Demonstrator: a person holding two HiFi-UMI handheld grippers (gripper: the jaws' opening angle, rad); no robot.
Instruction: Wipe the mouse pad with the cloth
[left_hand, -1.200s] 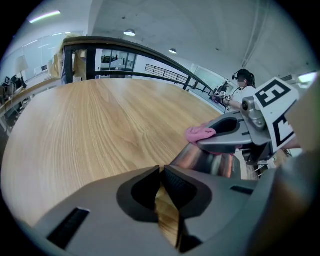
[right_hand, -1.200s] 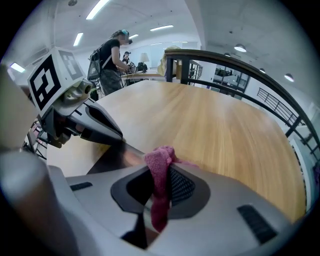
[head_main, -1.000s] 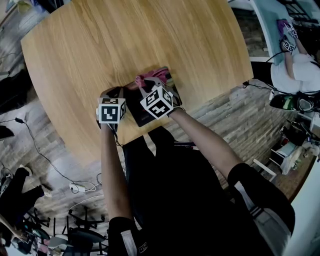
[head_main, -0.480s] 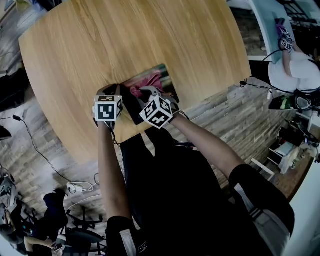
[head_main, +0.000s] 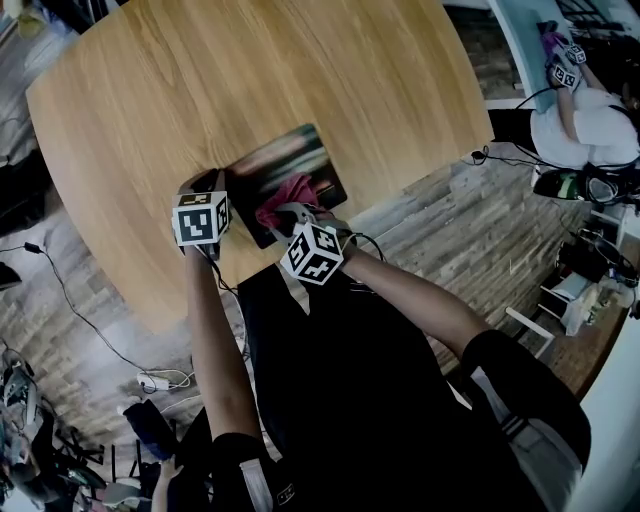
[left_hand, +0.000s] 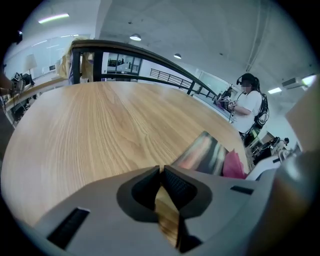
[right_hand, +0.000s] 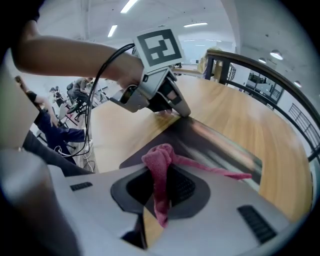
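Observation:
A dark mouse pad (head_main: 290, 165) with a colourful print lies near the table's front edge. The pink cloth (head_main: 286, 192) sits on the pad's near half, and my right gripper (head_main: 284, 212) is shut on it. In the right gripper view the cloth (right_hand: 159, 162) hangs bunched between the jaws over the pad (right_hand: 215, 145). My left gripper (head_main: 227, 188) is shut with nothing between its jaws, its tip down at the pad's left corner. The right gripper view shows it (right_hand: 175, 109) on that corner. In the left gripper view the pad (left_hand: 205, 152) lies just right of the gripper (left_hand: 161, 172).
The round wooden table (head_main: 200, 80) stretches far beyond the pad; its front edge is just under my hands. Cables (head_main: 160, 378) lie on the floor at left. Another person (left_hand: 248, 107) with grippers stands beyond the table's right side.
My right gripper has dragged the pink cloth from the pad's far end back toward me, uncovering the pad's far half. The left gripper has stayed at the pad's left corner.

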